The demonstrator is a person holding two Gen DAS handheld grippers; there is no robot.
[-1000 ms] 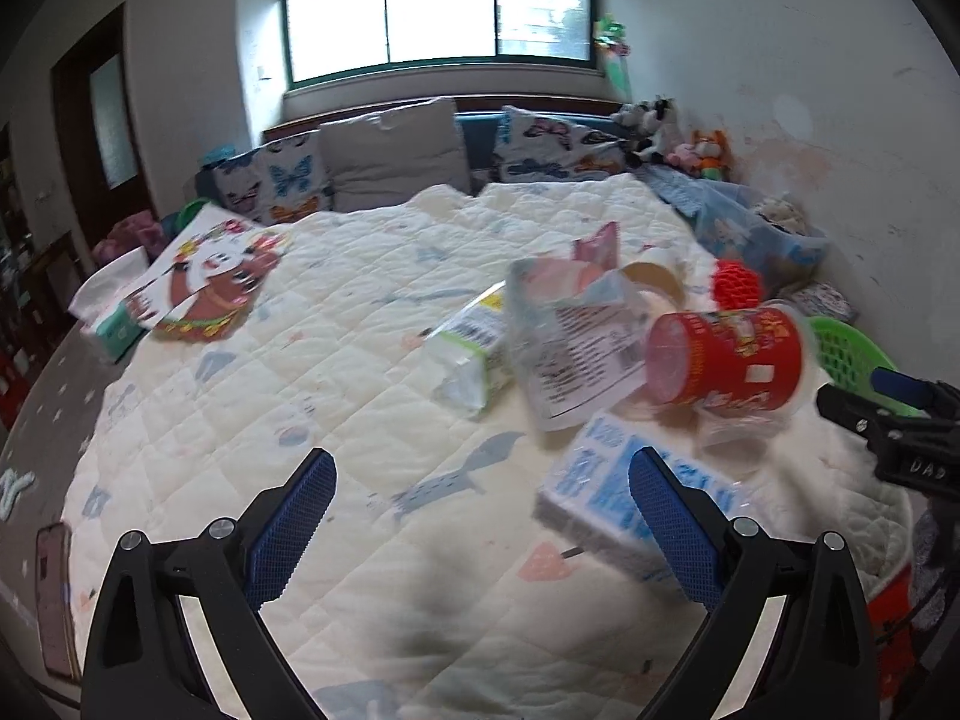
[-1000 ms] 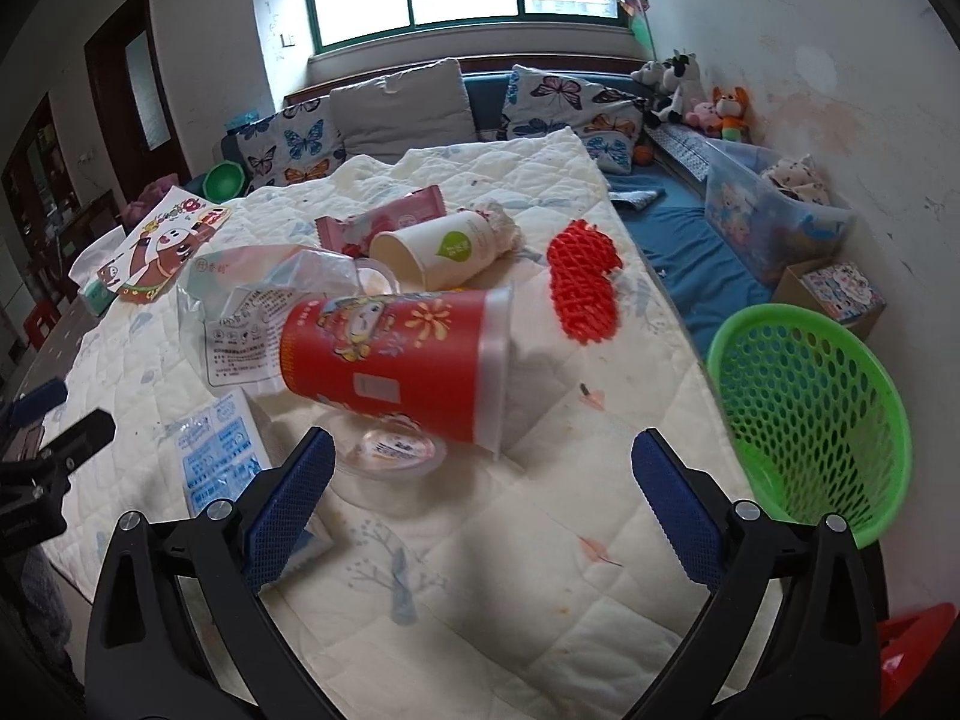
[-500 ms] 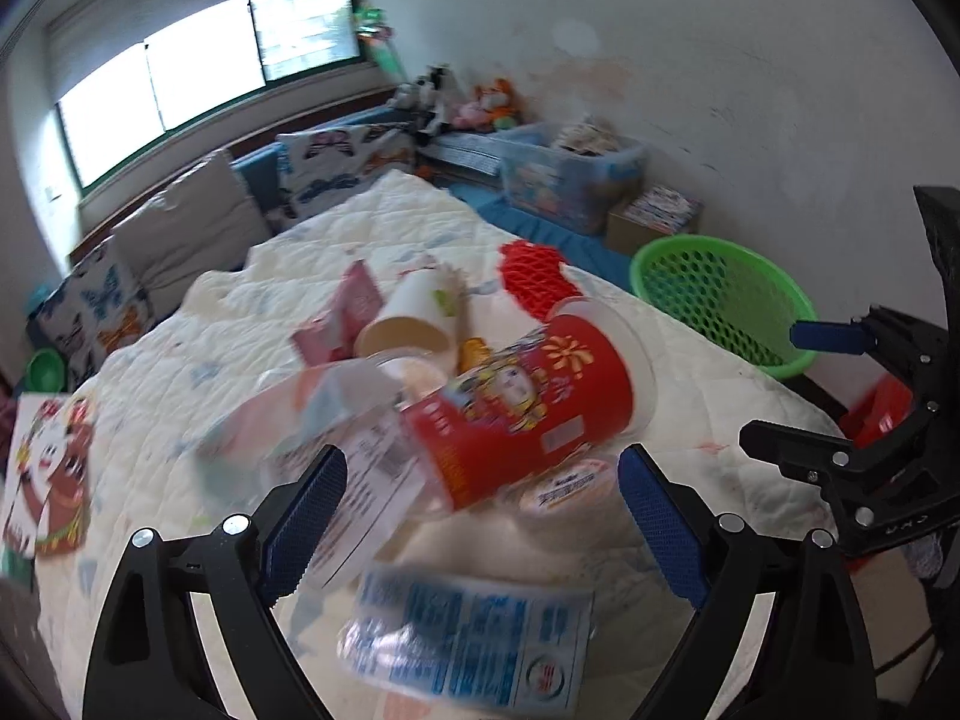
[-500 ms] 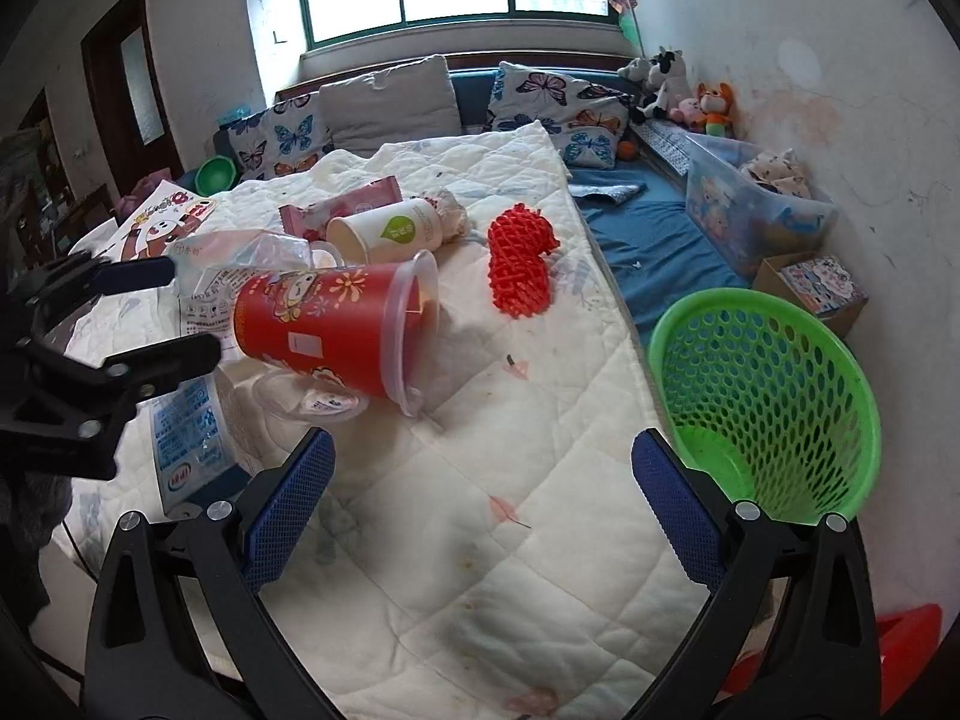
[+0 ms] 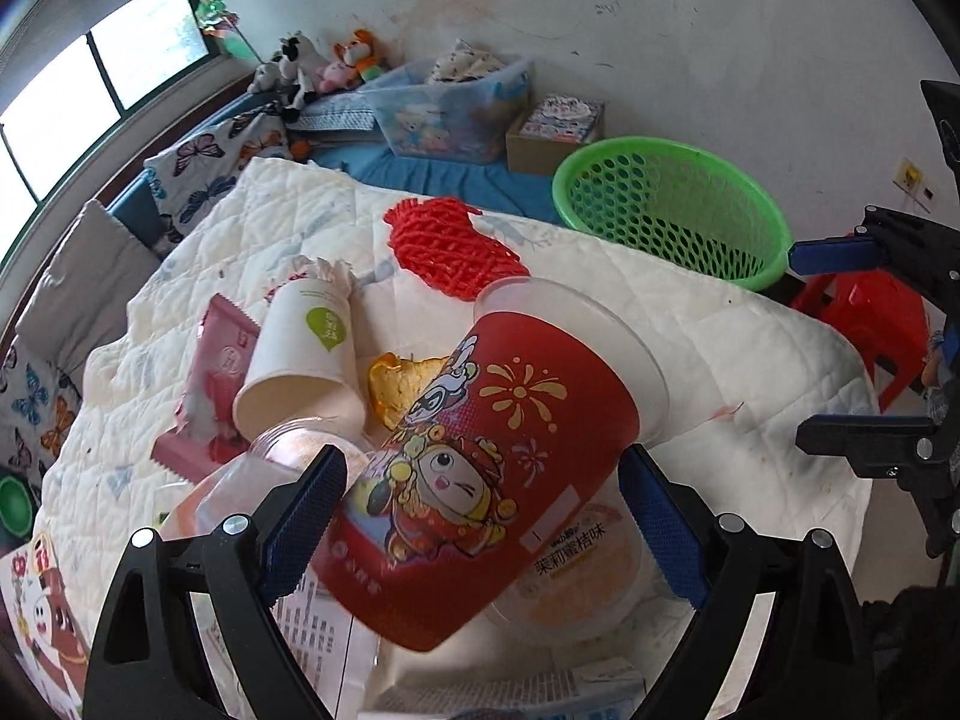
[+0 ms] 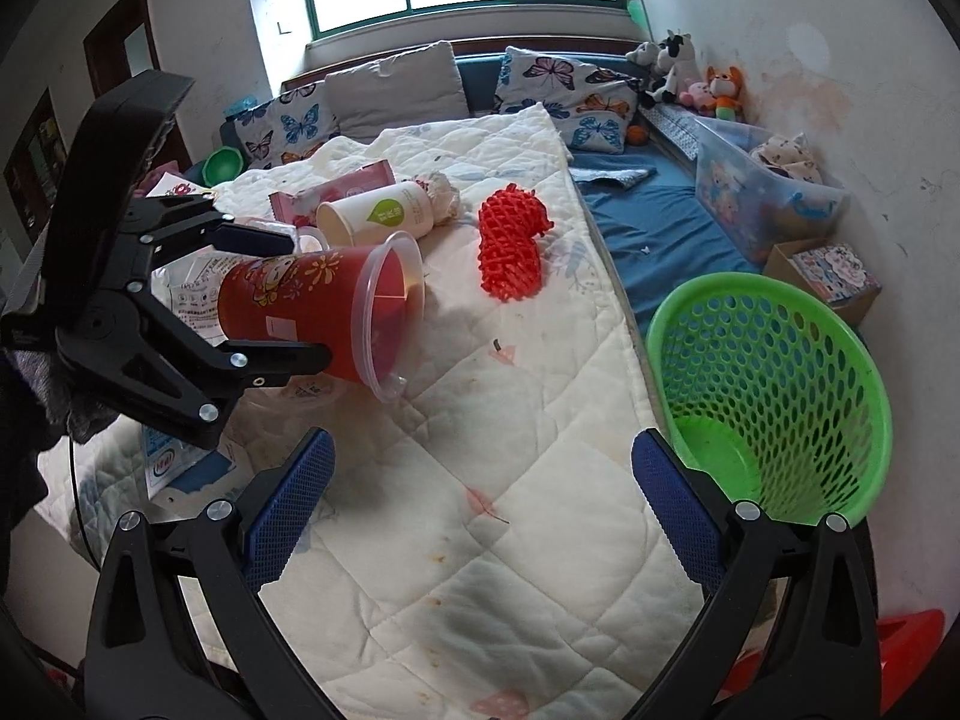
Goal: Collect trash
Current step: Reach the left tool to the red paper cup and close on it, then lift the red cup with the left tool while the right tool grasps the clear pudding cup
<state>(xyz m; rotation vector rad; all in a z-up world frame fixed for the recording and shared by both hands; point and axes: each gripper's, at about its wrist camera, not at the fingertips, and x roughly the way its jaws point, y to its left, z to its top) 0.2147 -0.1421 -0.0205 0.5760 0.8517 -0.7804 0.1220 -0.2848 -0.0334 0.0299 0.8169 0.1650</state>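
Observation:
A red printed plastic cup (image 5: 498,480) lies tilted on the white quilt (image 6: 516,540), mouth toward the green mesh basket (image 6: 780,330). My left gripper (image 5: 480,468) is shut on it, one pad on each side of its body; the right wrist view shows its fingers (image 6: 264,240) above and below the cup (image 6: 312,306). My right gripper (image 6: 480,450) hangs open over bare quilt beside the basket, holding nothing. Behind the cup lie a white paper cup (image 5: 300,360), a pink wrapper (image 5: 216,372) and a red foam net (image 5: 450,246). A clear lidded tub (image 5: 576,576) sits under the red cup.
The green basket (image 5: 660,147) stands on the floor off the bed's right edge, next to a red stool (image 5: 870,312). A clear storage box (image 6: 768,180) and a cardboard box (image 6: 834,270) line the wall. A blue-white packet (image 6: 174,462) lies near the bed's left edge.
My left gripper swung right and rolled, came down over the red cup and narrowed onto it. My right gripper drifted a little toward the basket, still open.

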